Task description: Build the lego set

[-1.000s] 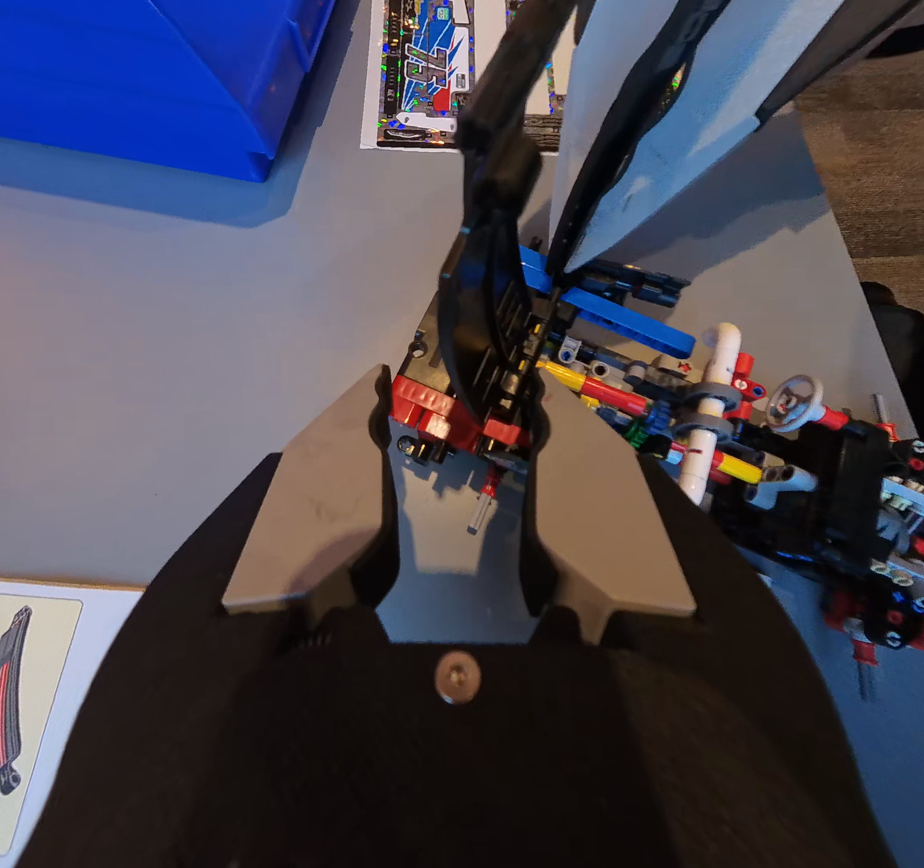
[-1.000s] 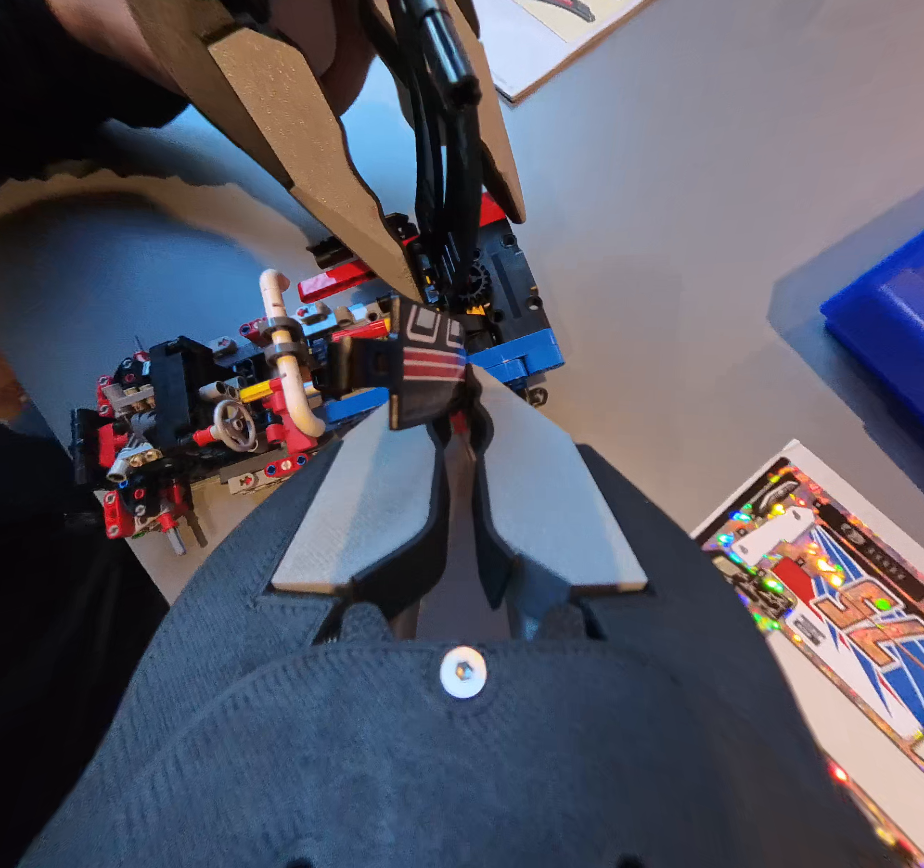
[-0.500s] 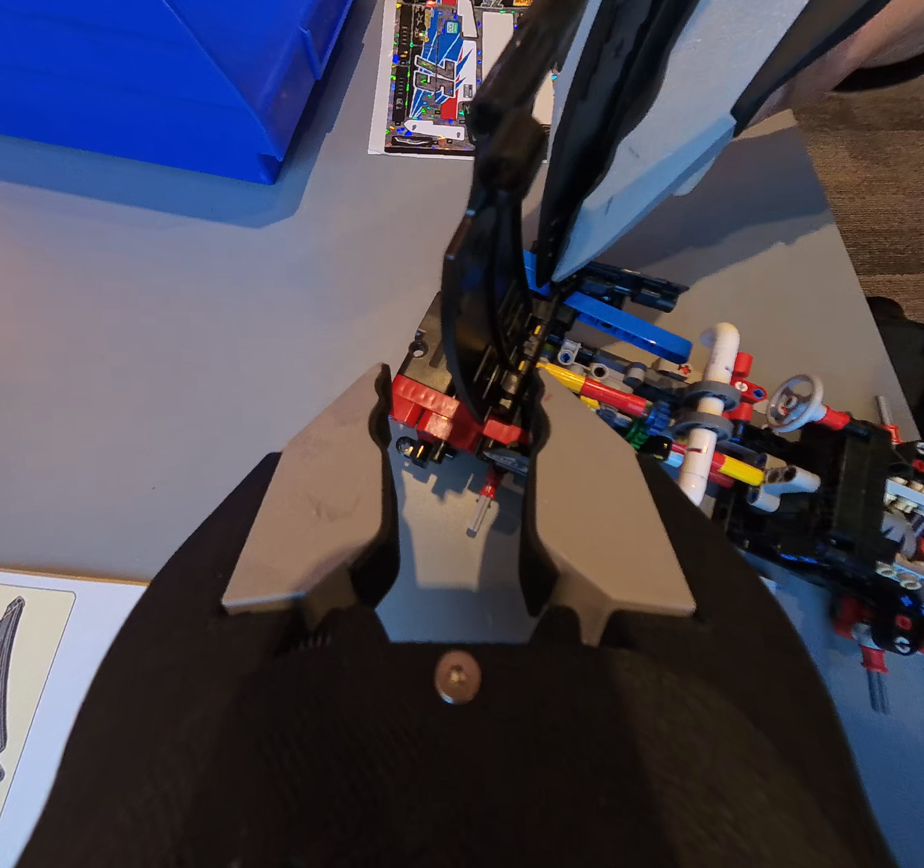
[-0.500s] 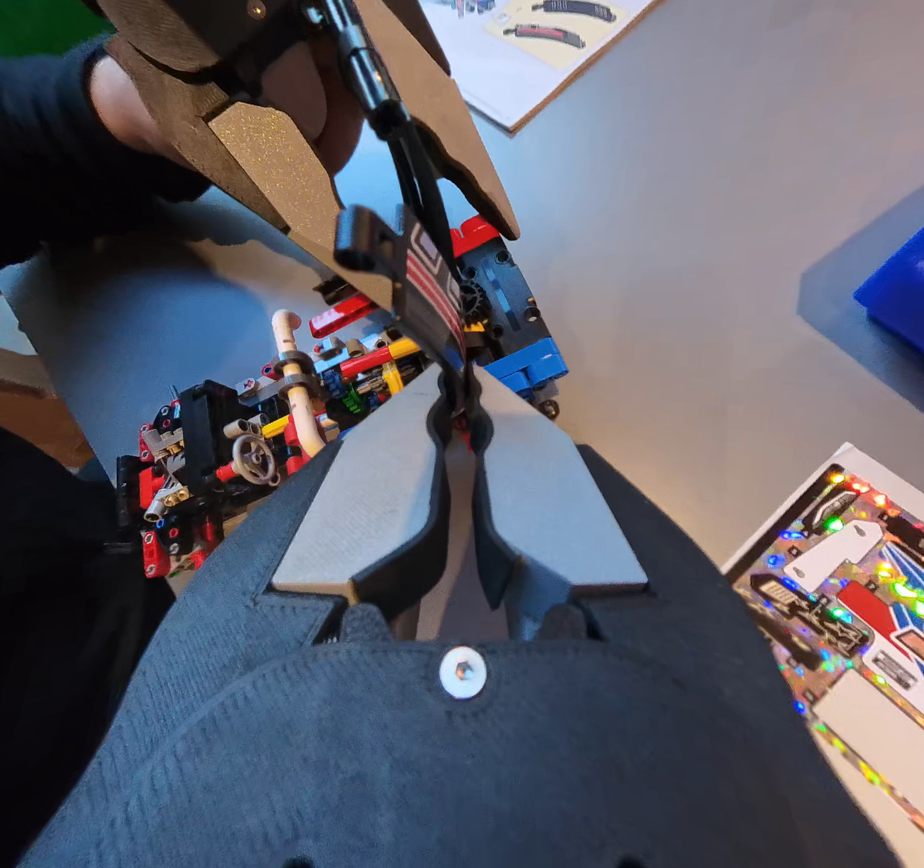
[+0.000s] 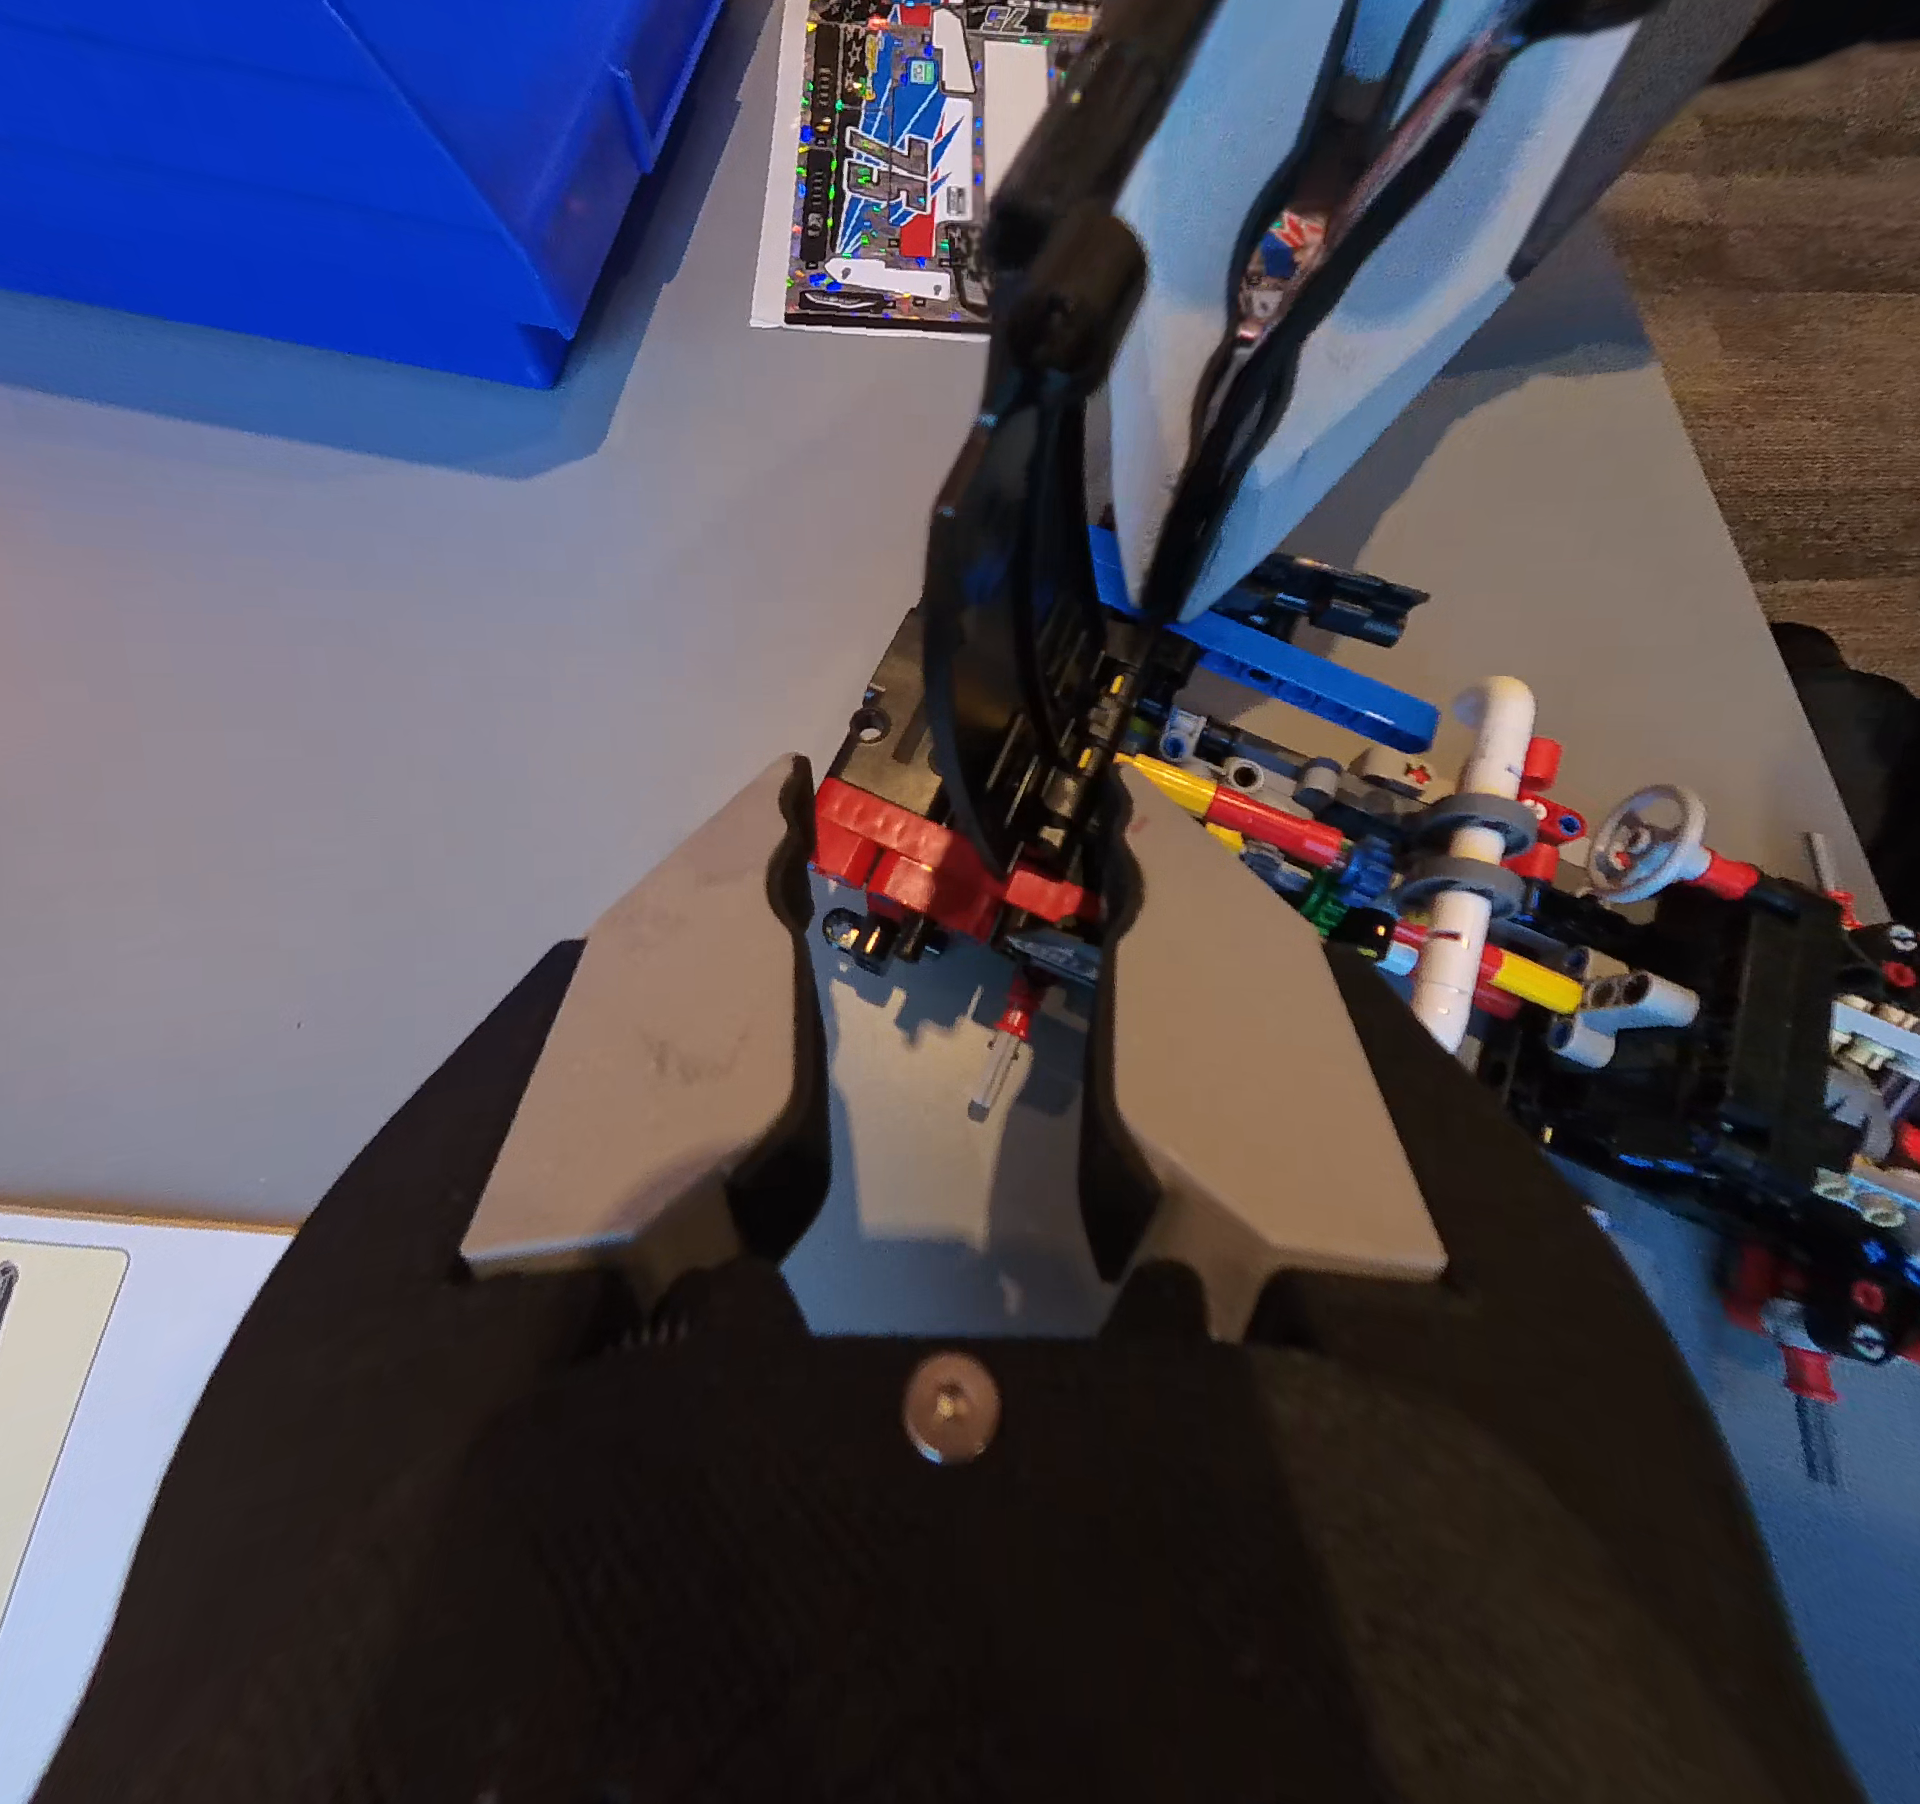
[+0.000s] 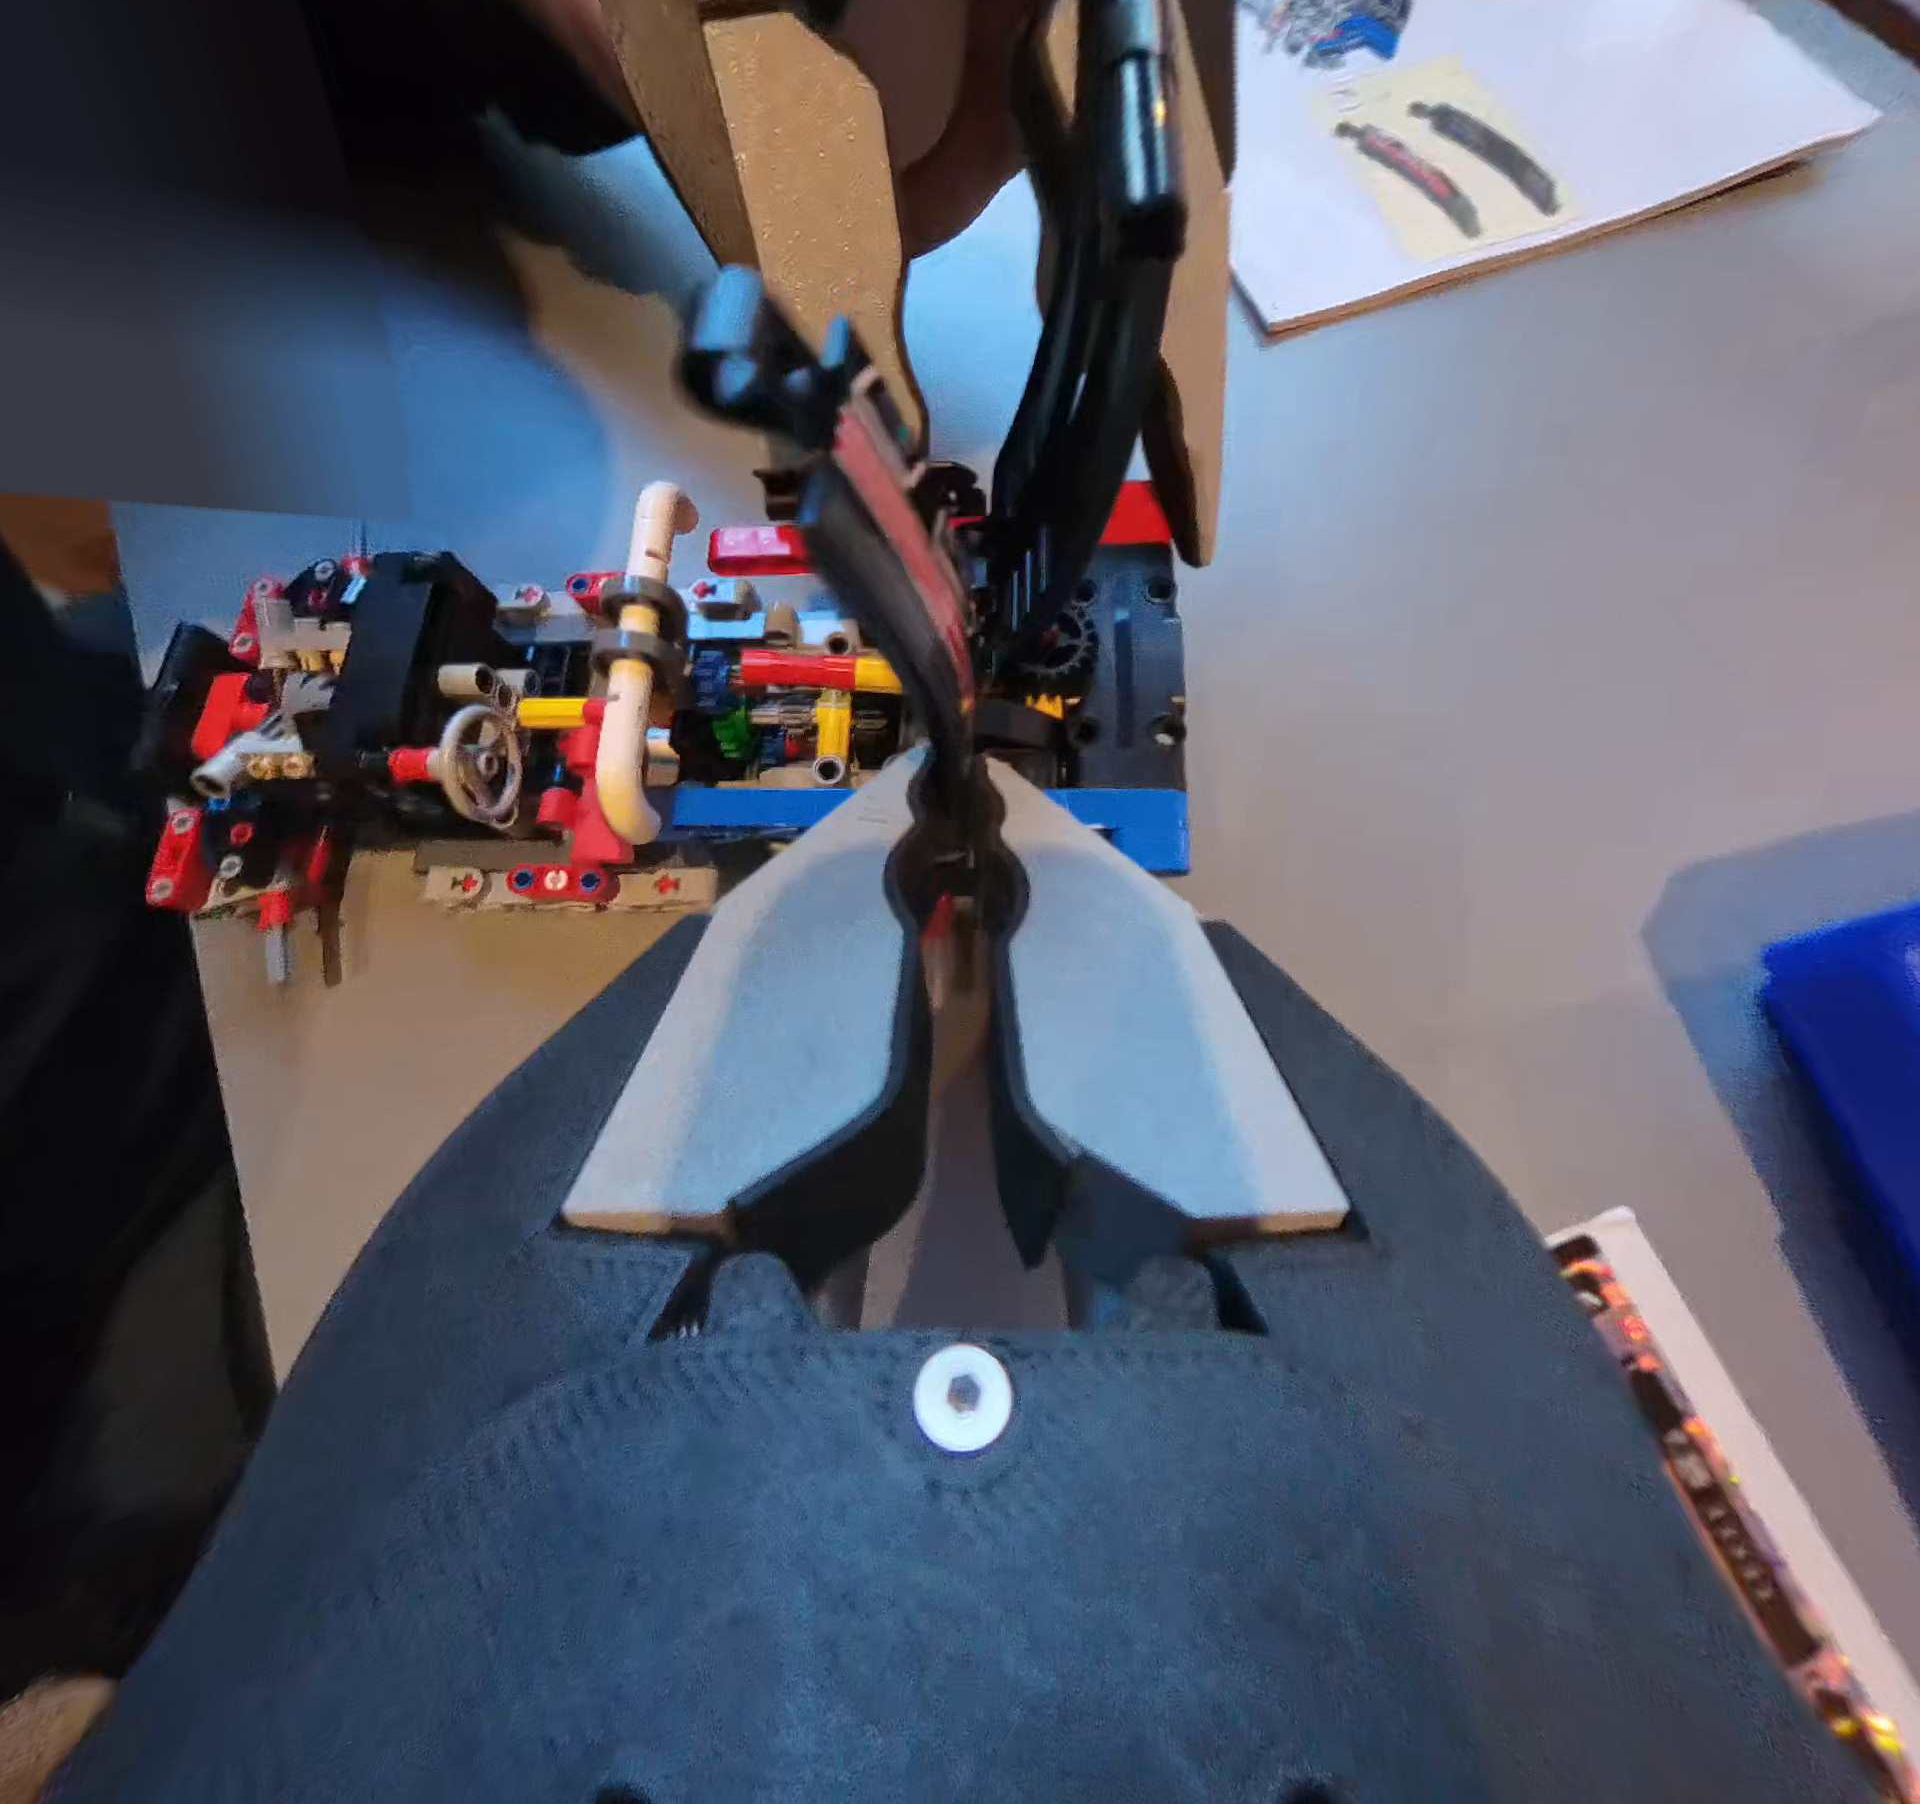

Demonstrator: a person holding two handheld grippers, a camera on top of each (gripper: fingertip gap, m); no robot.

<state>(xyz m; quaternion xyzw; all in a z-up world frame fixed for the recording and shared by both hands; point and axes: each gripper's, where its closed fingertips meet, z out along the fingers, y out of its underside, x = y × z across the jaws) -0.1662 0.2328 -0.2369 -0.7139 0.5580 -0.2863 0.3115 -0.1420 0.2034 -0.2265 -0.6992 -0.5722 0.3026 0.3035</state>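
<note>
Grey tabletop (image 5: 312,715), blue plastic bin (image 5: 291,113) at the back. Half-built multicoloured technic lego car chassis (image 6: 665,715) lies mid-table, bodywork mostly missing. Right gripper (image 6: 956,819) clamps a curved black-red panel (image 6: 894,549); left gripper (image 5: 956,819), jaws apart, straddles the chassis's red end beside a black curved panel (image 5: 987,632). Holographic sticker sheet (image 5: 883,154) partly used; writing not transcribed.
</note>
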